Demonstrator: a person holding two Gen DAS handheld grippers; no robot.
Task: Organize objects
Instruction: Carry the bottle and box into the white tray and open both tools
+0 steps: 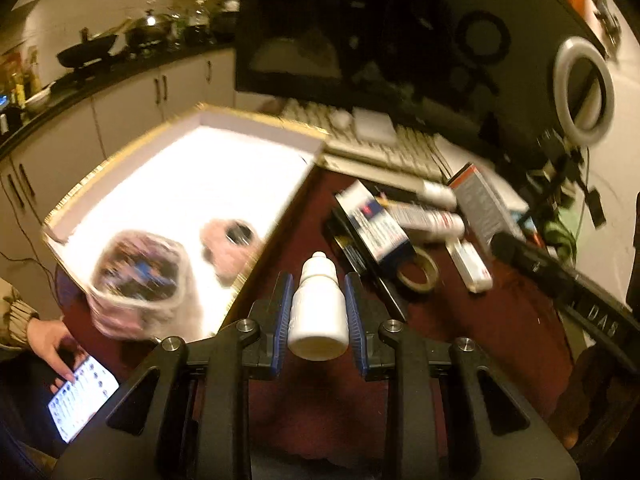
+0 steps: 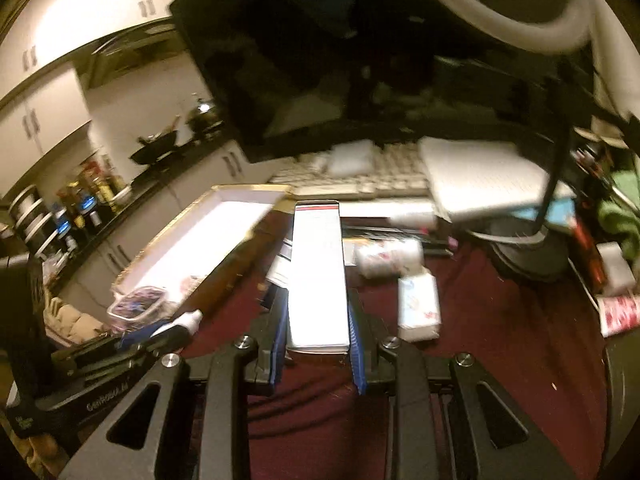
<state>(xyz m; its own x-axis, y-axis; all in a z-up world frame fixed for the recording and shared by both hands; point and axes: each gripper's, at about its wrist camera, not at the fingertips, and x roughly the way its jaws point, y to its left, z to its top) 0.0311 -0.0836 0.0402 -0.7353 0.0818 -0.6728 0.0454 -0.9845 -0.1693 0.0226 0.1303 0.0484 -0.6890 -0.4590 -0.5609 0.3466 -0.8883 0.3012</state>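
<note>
Left gripper (image 1: 318, 312): fingers pinching the small white dropper bottle (image 1: 319, 308) across its smooth round body, nozzle cap pointing forward; held clear above the bench, near the tray's edge, probably for carrying into the tray.
Right gripper (image 2: 318, 336): fingers pinching a long white carton (image 2: 318, 272) by its narrow sides near the rear end; flat top face up, dark and red band at the far tip; lifted lengthwise, likely so as to slide in flat.
Tray (image 1: 120, 168): shallow white box with a gold-trimmed rim, set at the bench's left edge; looks like the collecting place.
Already in the tray: clear plastic tub (image 1: 138, 280) of dark and blue bits at the near corner; a blurred pinkish item with a black disc (image 1: 230, 240) beside it.
Loose pile on the bench: printed cardboard box (image 1: 376, 226), two white tubes (image 1: 434, 220), a roll of tape (image 1: 418, 274), all close together and partly overlapping, right of the tray.
Bench (image 1: 500, 320): covered in dark red cloth, matte.
Judgement: sorting partly done, several items left outside.
</note>
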